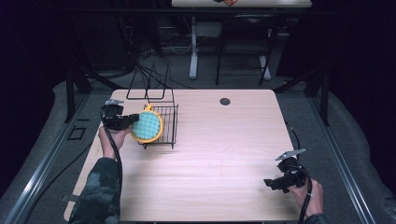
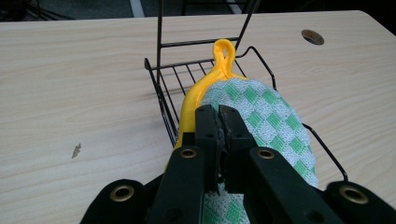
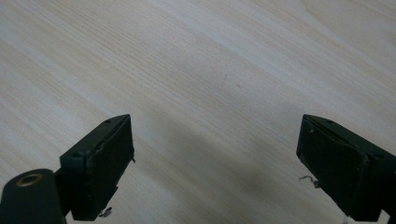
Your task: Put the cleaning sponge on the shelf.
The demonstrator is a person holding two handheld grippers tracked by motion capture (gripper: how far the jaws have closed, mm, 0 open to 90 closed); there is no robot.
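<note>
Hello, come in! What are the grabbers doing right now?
Left gripper shut on pot holder, over wire rack. Right gripper open, holding nothing, above table. Nothing in the way.

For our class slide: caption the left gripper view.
Left gripper shut on a checked potholder, held over a wire rack.

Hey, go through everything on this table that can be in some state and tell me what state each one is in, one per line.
Pot holder: held on edge, tilted, over the rack's rim.
Rack: upright on the table, wire back standing.
Left claw: shut on the pot holder.
Right claw: open, nothing between its jaws, over bare table.
</note>
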